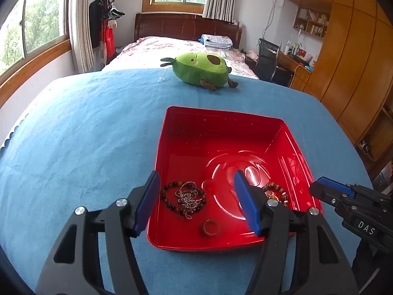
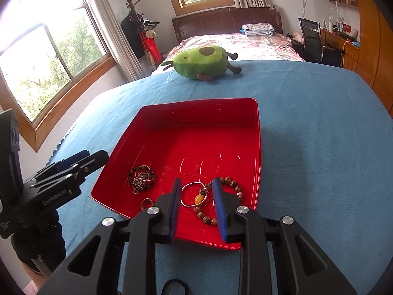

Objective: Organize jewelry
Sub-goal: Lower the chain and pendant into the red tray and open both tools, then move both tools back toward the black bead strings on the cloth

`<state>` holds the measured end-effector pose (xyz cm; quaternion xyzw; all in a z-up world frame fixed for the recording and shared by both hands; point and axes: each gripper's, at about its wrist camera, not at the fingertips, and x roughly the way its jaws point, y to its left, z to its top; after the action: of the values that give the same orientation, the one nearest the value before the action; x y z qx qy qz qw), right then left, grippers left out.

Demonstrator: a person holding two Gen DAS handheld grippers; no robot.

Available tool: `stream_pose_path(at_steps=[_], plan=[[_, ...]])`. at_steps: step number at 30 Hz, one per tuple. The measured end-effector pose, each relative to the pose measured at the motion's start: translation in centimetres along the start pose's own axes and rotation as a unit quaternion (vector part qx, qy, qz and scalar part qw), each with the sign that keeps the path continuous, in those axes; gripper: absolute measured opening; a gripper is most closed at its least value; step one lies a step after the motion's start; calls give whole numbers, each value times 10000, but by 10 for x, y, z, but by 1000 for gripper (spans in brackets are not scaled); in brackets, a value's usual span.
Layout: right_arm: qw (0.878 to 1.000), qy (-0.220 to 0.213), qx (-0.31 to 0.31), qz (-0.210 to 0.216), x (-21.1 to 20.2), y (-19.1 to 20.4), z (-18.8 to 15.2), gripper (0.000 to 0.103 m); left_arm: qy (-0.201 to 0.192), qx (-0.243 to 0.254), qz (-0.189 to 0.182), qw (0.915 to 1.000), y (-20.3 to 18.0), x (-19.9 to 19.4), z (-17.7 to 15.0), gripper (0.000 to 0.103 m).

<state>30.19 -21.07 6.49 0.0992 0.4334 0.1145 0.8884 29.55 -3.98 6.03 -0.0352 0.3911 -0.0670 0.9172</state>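
Note:
A red tray (image 1: 221, 123) (image 2: 196, 103) sits on the blue cloth. In it lie a dark bead bracelet tangled with a metal chain (image 1: 186, 199) (image 2: 142, 178), a small ring (image 1: 210, 227) (image 2: 146, 203), a silver bangle (image 2: 190, 194) and a brown bead bracelet with a yellow bead (image 1: 276, 193) (image 2: 221, 200). My left gripper (image 1: 196, 201) is open and empty, hovering over the tray's near left part, around the chain. My right gripper (image 2: 196, 205) is open and empty above the bangle and brown bracelet.
A green avocado plush (image 1: 200, 70) (image 2: 201, 61) lies at the far edge of the blue cloth (image 1: 86, 135) (image 2: 319, 135). Behind are a bed, windows, a coat rack, a desk with chair and wooden cabinets.

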Motion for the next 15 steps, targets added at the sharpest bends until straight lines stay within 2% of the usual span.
stream_pose_path(at_steps=[5,15], plan=[[10000,20,-18,-1,1,1,0,27,22,-17,5,10000,0,0,1,63],[10000,19,32,48,-10,0,-9,27,75,-77,-103,9999,4,-17,-8,80]])
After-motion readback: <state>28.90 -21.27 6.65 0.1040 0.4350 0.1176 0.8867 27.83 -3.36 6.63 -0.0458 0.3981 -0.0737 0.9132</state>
